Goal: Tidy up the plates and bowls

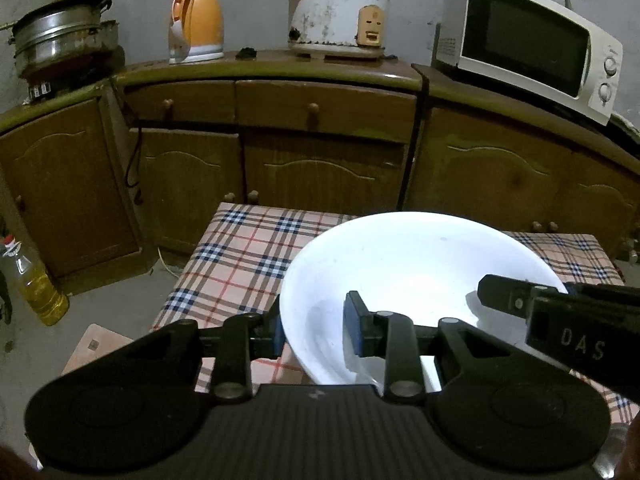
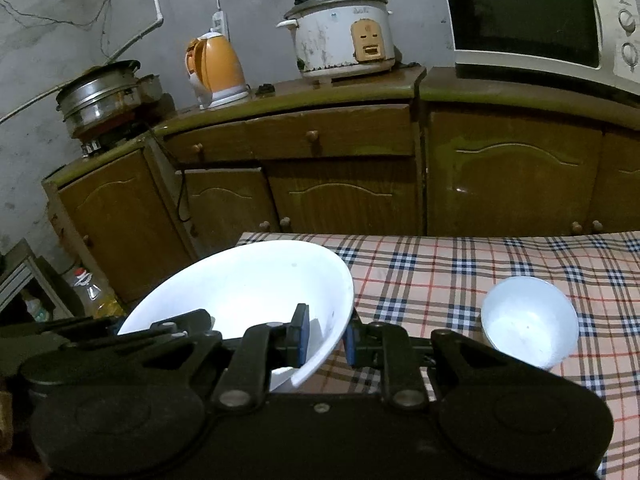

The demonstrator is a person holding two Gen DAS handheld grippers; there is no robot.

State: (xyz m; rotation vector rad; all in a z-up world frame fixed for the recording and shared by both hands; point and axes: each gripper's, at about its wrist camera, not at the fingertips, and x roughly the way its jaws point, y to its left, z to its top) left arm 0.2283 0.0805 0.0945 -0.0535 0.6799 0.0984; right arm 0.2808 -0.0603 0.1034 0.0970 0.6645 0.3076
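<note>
Both grippers clamp the same large white bowl (image 1: 404,280), one on each side of its rim, and it hangs above the near left part of the bench (image 1: 240,264) with its plaid cloth. The left gripper (image 1: 316,330) pinches the bowl's left wall, one blue pad outside and the other inside. The right gripper (image 2: 325,338) does the same on the bowl's right wall, its jaws nearly together with only the thin wall between them. In the right wrist view the bowl is tilted, its right side lower than its left. Its inside is bare white and shows nothing in it.

A small white bowl (image 2: 530,326) sits upright on the cloth to the right of the big one, clearly apart from it, and it too looks empty.

Beyond the bench stands a row of wooden cabinets (image 1: 320,152). On top of them, from left to right, are a stacked metal steamer pot (image 1: 60,36), an orange kettle (image 1: 198,22), a worn white rice cooker (image 1: 340,16) with its lid on, and a white microwave (image 1: 528,40) with its door shut. A bottle of yellow oil (image 1: 38,284) stands on the floor at far left.
</note>
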